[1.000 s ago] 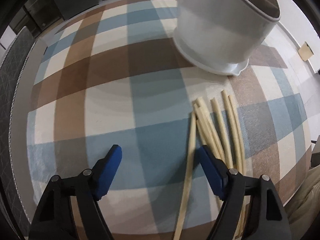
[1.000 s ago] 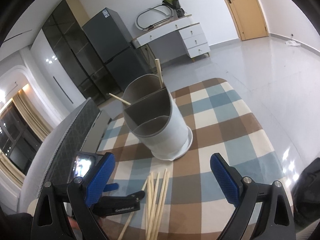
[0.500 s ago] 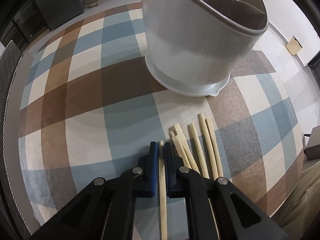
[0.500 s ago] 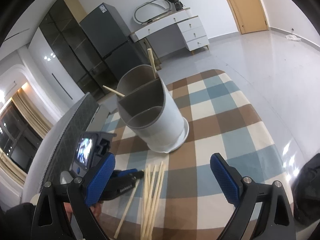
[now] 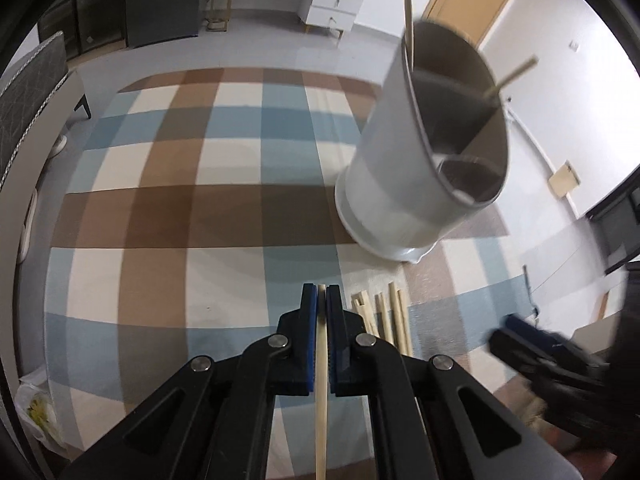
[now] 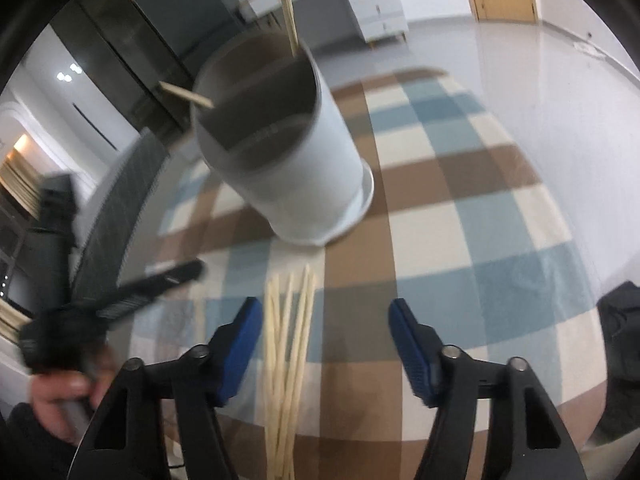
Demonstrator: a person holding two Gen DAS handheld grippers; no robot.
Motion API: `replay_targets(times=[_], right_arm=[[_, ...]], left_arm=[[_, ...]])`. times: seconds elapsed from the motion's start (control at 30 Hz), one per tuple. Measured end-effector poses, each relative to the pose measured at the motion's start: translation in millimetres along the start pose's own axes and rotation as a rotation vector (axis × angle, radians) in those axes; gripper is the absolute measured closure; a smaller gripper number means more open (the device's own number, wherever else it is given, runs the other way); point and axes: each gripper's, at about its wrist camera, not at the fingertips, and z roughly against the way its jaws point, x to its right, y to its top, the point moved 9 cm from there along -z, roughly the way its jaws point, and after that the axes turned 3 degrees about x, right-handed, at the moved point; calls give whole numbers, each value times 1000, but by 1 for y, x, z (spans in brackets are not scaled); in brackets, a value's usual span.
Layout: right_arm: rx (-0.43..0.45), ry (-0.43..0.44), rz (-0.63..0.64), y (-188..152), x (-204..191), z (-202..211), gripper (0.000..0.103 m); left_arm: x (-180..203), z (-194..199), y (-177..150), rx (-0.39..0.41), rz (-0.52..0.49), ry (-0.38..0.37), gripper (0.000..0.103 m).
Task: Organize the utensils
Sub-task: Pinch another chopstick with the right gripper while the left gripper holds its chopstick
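My left gripper [image 5: 321, 294] is shut on one pale wooden chopstick [image 5: 321, 400], held above the checked cloth. Several loose chopsticks [image 5: 390, 320] lie on the cloth just to its right. The grey divided utensil holder [image 5: 432, 168] stands farther right with two chopsticks [image 5: 408, 20] sticking out of it. In the right wrist view my right gripper [image 6: 324, 312] is open and empty, low over the bundle of loose chopsticks [image 6: 288, 344]. The holder [image 6: 280, 148] stands beyond them. The left gripper shows blurred at the left [image 6: 120, 292].
A checked blue, brown and cream cloth [image 5: 180, 208] covers the round table. The table edge [image 6: 580, 380] curves close at the right. A dark chair back [image 5: 28, 76] stands at the far left. A white dresser [image 5: 336, 0] and a door stand across the room.
My left gripper closed on one chopstick and lifted it, tilting up so the holder shows at the right. My right gripper moved down and forward over the loose chopsticks and has narrowed.
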Motion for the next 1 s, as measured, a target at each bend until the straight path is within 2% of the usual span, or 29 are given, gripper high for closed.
replay_targets(times=[0.07,0.13,0.2,0.4,0.57,0.63,0.87,0.97,1.0], right_arm=[[-26,-20,14,-1,-1,-9,47],[-55,-47,50,-1,-4,-21,55],[-81,-71,83,-2,-8,-33,58],[-174,-128,184,-9,-18,-71,77],[-172,-197,249,-7,-22,-78,80],[-180,-231,303,-8,-23,-79,85],[-171,-250,359,-9,-30,-86,84],[-160,-237,353,-5,-36,-91,90],[-156,-225,353,-5,-36,-91,96]], left_arm=[[2,5,3,16,12,-19,103],[0,12,7,38,16,-30,103],[-2,7,13,42,24,-34,103],[-16,13,21,67,71,-65,103],[-22,18,24,73,102,-87,103],[-22,18,27,78,106,-92,103],[-21,20,31,81,101,-96,103],[-21,21,31,80,102,-89,103],[-21,22,31,80,100,-85,103]])
